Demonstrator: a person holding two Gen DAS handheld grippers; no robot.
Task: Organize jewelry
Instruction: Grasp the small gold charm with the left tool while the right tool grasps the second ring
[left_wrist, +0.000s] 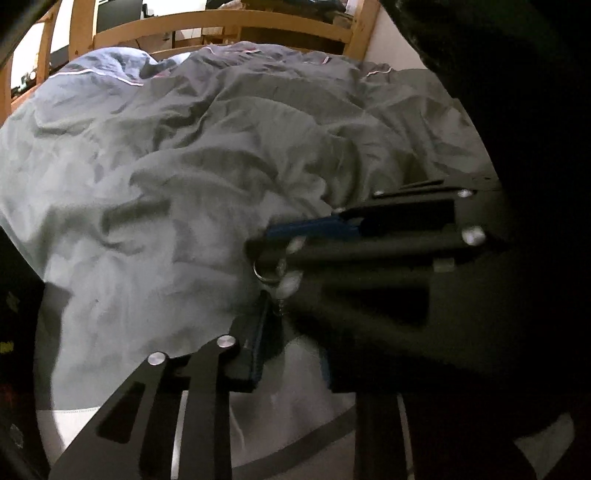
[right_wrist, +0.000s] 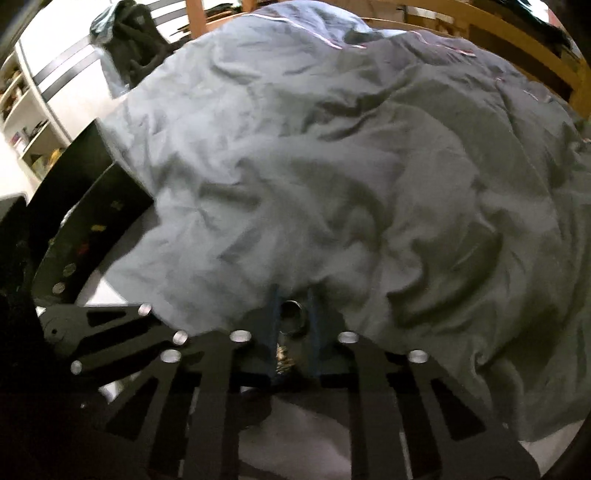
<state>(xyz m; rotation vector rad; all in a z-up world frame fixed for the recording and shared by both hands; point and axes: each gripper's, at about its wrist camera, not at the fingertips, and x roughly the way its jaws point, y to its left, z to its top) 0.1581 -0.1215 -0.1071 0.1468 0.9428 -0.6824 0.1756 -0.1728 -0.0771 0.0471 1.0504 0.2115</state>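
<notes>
My right tool (right_wrist: 294, 325) is clamped on a silver ring (right_wrist: 294, 320); in the right wrist view the band sits between the two blue-edged pads, with something small and glittery, perhaps a chain or a charm, hanging just below it, too blurred for me to name. In the left wrist view the same ring (left_wrist: 266, 270) shows at the tip of the right tool (left_wrist: 275, 254), which reaches in from the right side of the picture and crosses in front of my left tool (left_wrist: 291, 325); of the left tool I see one finger plainly, with its blue pad just under the ring, while the other is lost behind the right tool's dark body, so I cannot tell whether its fingers are apart or together, nor whether it touches the jewelry.

Both tools hang above the bed, over a rumpled grey duvet (right_wrist: 332, 177), with the wooden bed frame (left_wrist: 221, 26) beyond it; no jewelry box, tray or stand shows in either view, and I see no other piece lying on the duvet.

As I judge it, the task is in its middle for this one piece: the ring is lifted and held, not yet put anywhere; how many pieces are already sorted, and how many remain, the pictures do not show; what is left for this ring is carrying it to its place and letting go without dropping it into the folds.
</notes>
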